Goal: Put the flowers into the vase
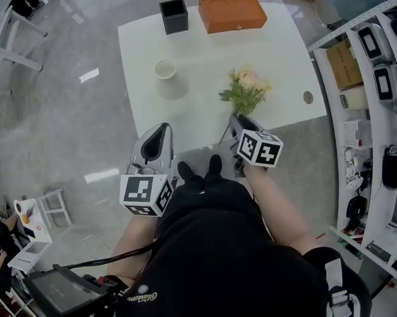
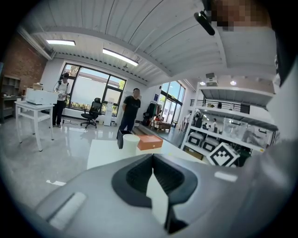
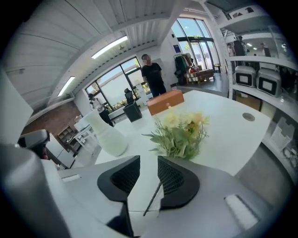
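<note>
Lying on its side near the front edge of the white table, the bunch of flowers is being straddled at its stem by the right gripper. In the right gripper view its jaws are being held apart. The thin dark stem is being passed through the gap close to the right-hand pad, and it is not being pinched. The blooms and green leaves are being pointed away from that gripper, toward the middle of the table. The white vase is being shown upright on the table, well apart from the flowers, to their left and farther back. The left gripper is being held at the table's front edge, nearer the person than the vase. Its jaws are being held together at the tips, with nothing between them. A black box and an orange box are being shown side by side at the table's far edge.
</note>
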A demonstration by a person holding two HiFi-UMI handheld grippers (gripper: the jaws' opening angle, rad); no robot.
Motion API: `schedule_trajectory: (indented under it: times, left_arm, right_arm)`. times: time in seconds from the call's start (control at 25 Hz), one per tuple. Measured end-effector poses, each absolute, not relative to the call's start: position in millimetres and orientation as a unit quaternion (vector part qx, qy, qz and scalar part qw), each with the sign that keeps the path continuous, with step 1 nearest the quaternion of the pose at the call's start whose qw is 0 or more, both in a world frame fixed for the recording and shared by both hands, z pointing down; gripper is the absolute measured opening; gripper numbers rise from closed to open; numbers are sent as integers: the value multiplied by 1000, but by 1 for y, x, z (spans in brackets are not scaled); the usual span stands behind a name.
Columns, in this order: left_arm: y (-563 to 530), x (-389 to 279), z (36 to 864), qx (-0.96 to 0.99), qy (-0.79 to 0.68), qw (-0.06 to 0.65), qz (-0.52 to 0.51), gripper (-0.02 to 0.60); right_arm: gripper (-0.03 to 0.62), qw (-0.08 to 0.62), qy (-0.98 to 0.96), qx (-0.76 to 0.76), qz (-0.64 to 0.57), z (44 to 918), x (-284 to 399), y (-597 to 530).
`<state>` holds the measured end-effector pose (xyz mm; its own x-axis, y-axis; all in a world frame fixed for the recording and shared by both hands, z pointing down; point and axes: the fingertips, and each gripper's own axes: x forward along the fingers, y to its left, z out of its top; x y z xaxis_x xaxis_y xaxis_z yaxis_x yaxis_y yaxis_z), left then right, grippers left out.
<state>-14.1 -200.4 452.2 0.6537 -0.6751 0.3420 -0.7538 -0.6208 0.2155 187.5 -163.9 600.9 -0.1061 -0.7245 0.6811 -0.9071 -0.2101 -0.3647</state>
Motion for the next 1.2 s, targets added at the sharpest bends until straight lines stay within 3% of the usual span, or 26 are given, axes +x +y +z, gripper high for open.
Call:
schedule_trajectory:
  times: [0.24,0.48,0.76,0.92,1.2]
  left_arm:
    - [-210,-18,457,895,-394,177,111,8]
    - [-212,-16,458,896,-390,180,112,8]
    - [-214,-20,461,895,-390,184,110,8]
    - [-212,-20,461,896,-389,184,107,8]
    - [-213,-24,459,896,-390,183,105,8]
  right_arm:
    - [197,143,-562,653,487,651,194,-175]
    - [199,164,-528,657,512,670,209,-191]
    - [170,194,-499,664,521,684,223,-195]
    - [92,222,-482,669,519,689,231,-192]
    - [77,230,-479,654,539,695,232,-190]
